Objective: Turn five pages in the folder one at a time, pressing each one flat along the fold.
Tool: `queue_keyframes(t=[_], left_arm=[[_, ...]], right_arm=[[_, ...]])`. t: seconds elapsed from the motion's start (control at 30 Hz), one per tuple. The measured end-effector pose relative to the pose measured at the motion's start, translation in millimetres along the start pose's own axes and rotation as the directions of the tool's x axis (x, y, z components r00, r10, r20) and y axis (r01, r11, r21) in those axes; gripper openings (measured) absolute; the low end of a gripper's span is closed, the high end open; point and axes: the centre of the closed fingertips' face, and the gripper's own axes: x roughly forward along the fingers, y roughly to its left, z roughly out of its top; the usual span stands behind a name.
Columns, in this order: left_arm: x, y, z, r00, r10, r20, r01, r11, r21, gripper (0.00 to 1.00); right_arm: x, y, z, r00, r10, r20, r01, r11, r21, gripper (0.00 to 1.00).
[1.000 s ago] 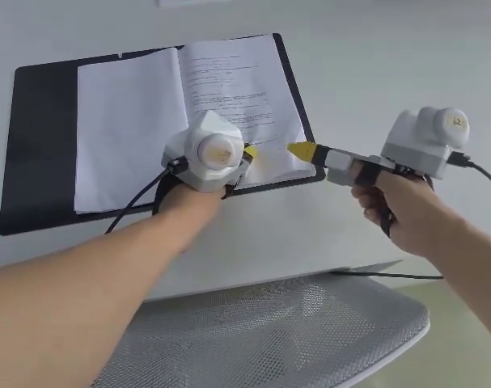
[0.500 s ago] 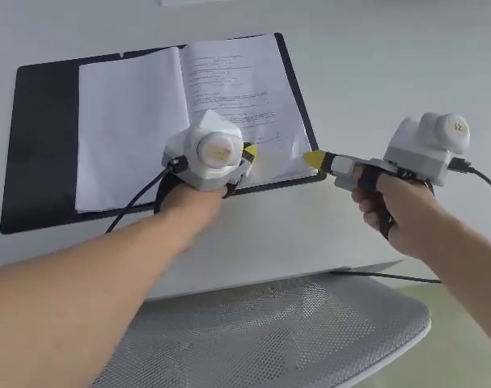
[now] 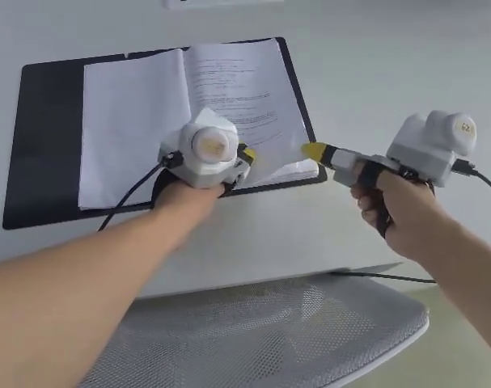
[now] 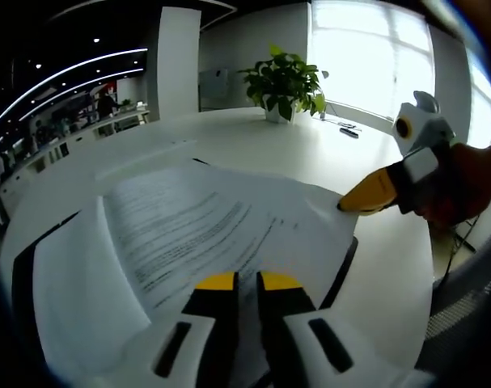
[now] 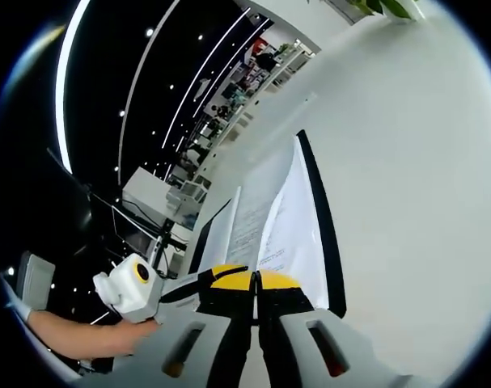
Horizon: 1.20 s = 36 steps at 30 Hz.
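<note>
A black folder [image 3: 43,145] lies open on the white table, with a blank sheet [image 3: 132,121] on its left side and a printed page [image 3: 237,97] on its right. My left gripper [image 3: 247,153] is shut, its yellow tips low over the bottom of the printed page [image 4: 196,218]. In its own view the left gripper [image 4: 245,281] shows only a thin slit between the jaws. My right gripper [image 3: 310,151] is shut on the page's lower right corner, which is lifted off the folder. In the right gripper view the page [image 5: 289,226] rises edge-on from the right gripper [image 5: 255,279].
The table's front edge [image 3: 294,259] runs just below both hands, and a grey mesh chair [image 3: 269,331] sits under it. A cable [image 3: 124,202] hangs from the left gripper. A potted plant [image 4: 285,81] stands far back on the table.
The right gripper drew a little to the right and then up, and the page corner has risen with it. The left gripper has stayed on the page.
</note>
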Motion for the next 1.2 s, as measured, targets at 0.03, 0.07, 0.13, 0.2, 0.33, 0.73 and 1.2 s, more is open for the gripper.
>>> queue_keyframes(t=[0.03, 0.07, 0.13, 0.2, 0.33, 0.73, 1.2], left_arm=[[-2.9, 1.5, 0.2, 1.0, 0.002, 0.003, -0.002, 1.0, -0.004, 0.08], [-6.2, 3.6, -0.6, 1.0, 0.006, 0.001, -0.006, 1.0, -0.013, 0.08], [-15.5, 7.7, -0.9, 0.9999, 0.012, 0.006, -0.012, 1.0, -0.026, 0.1], [-25.7, 12.5, -1.4, 0.9997, 0.019, 0.013, -0.018, 0.999, -0.029, 0.09], [-43.6, 25.2, -1.3, 0.9988, 0.04, 0.029, -0.038, 0.998, -0.055, 0.09], [-108.9, 70.6, -10.2, 0.9909, 0.124, 0.054, -0.118, 0.988, -0.1, 0.09], [-169.6, 102.9, -31.5, 0.9818, 0.181, 0.056, -0.172, 0.975, -0.142, 0.1]], right_arm=[[0.1, 3.7, 1.2, 1.0, 0.006, 0.003, -0.006, 1.0, -0.003, 0.0], [0.5, 10.1, 3.5, 0.9998, 0.018, 0.011, -0.018, 1.0, -0.005, 0.0], [1.7, 19.9, 6.7, 0.9989, 0.041, 0.022, -0.04, 0.999, -0.016, 0.0], [3.3, 31.1, 8.7, 0.9982, 0.055, 0.025, -0.054, 0.998, -0.035, 0.0], [9.5, 55.8, 11.6, 0.9942, 0.103, 0.029, -0.102, 0.993, -0.055, 0.0], [41.0, 125.5, 3.4, 0.9781, 0.207, -0.023, -0.208, 0.968, -0.143, 0.0], [79.0, 171.3, -33.7, 0.9569, 0.262, -0.124, -0.282, 0.941, -0.185, 0.0]])
